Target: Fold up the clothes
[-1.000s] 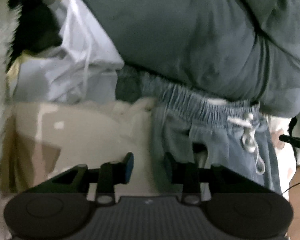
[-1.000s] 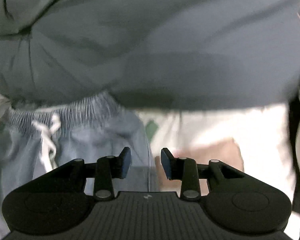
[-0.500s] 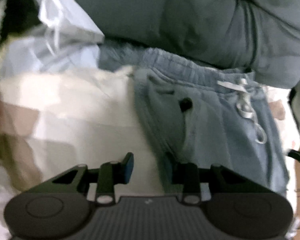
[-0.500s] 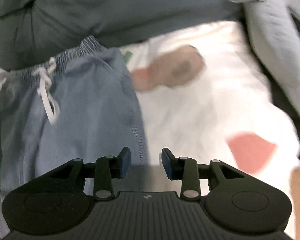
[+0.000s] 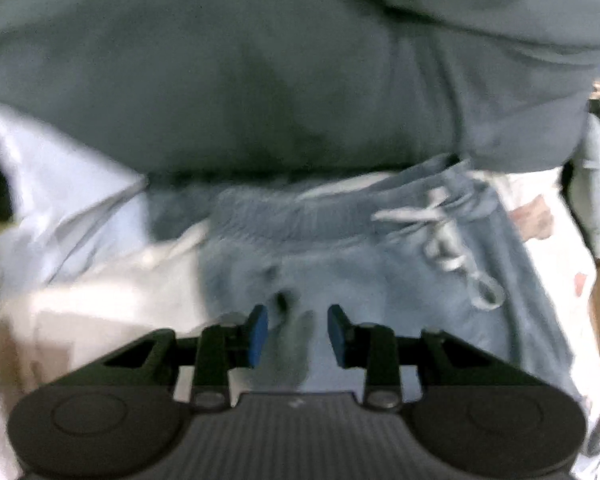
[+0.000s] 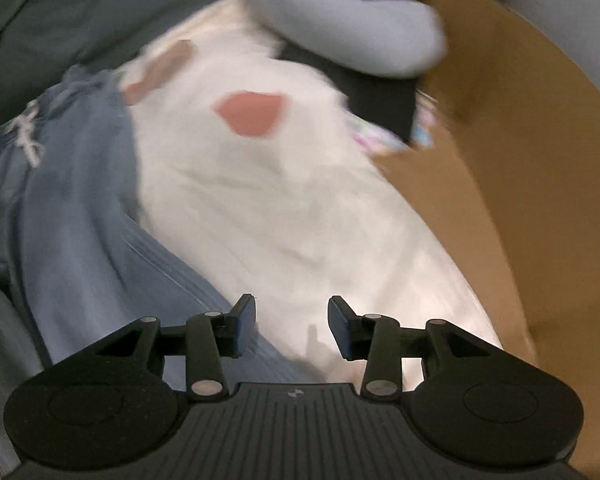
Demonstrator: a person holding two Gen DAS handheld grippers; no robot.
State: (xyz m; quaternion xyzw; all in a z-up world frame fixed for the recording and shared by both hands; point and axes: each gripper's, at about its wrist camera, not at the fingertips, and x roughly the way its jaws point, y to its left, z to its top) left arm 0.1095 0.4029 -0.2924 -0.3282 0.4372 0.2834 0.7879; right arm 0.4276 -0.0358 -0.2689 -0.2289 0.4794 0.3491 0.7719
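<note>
Light blue drawstring trousers (image 5: 360, 264) lie flat, waistband toward a person's dark grey top (image 5: 280, 80), with a white cord (image 5: 448, 240) on the right. My left gripper (image 5: 297, 330) hovers open just over the trousers' upper left part, nothing between its fingers. In the right wrist view the same trousers (image 6: 72, 208) run down the left side, ending in a ribbed cuff by my right gripper (image 6: 292, 328). That gripper is open and empty, above the edge where the trousers meet the white cloth (image 6: 284, 200).
The white cloth carries red-pink patches (image 6: 250, 118). A pale grey sleeve (image 6: 340, 36) and a dark garment (image 6: 380, 96) lie at the far right, beside brown cardboard (image 6: 500, 200). A pale lilac garment (image 5: 60, 216) lies left of the trousers.
The left gripper shifted from the white cloth onto the trousers. The right gripper drew back along the trouser leg toward its cuff, bringing cardboard and the grey sleeve into view. Both stayed open.
</note>
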